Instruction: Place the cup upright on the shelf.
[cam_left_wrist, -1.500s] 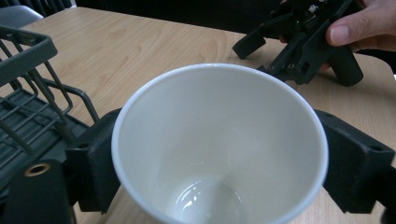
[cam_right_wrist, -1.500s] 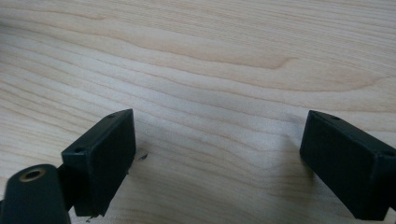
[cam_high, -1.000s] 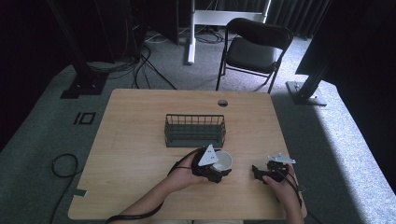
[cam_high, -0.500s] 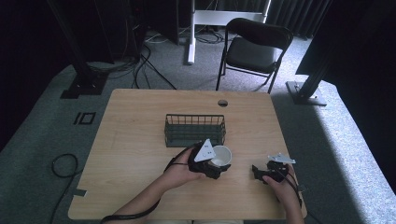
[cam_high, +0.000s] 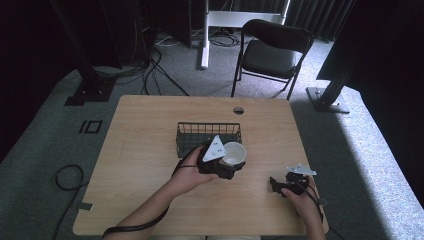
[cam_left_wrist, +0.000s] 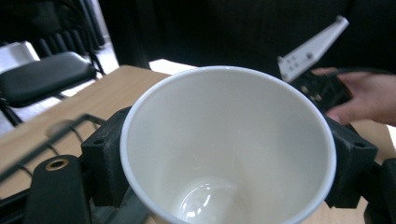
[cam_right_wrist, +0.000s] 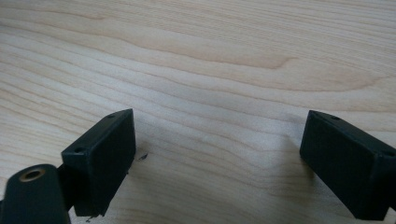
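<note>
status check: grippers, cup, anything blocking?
Left gripper shut on white cup, beside wire basket. Right gripper open over bare table. Nothing blocking.

Dim surroundings, soft daylight, slight blur

On the table (cam_high: 140, 150), toward the far middle: a wire basket (cam_high: 207, 134), with a round hole (cam_high: 238, 110) in the tabletop behind it and to the right. Just in front of the basket's right part: a cup (cam_high: 234, 153), clamped between the jaws of the left gripper (cam_high: 227, 167), mouth toward that gripper's camera. Well to the right and nearer the front edge: the right gripper (cam_high: 278, 184), low over bare tabletop, jaws wide apart; beyond the table's far edge, on the floor, a folding chair (cam_high: 270, 52).
</note>
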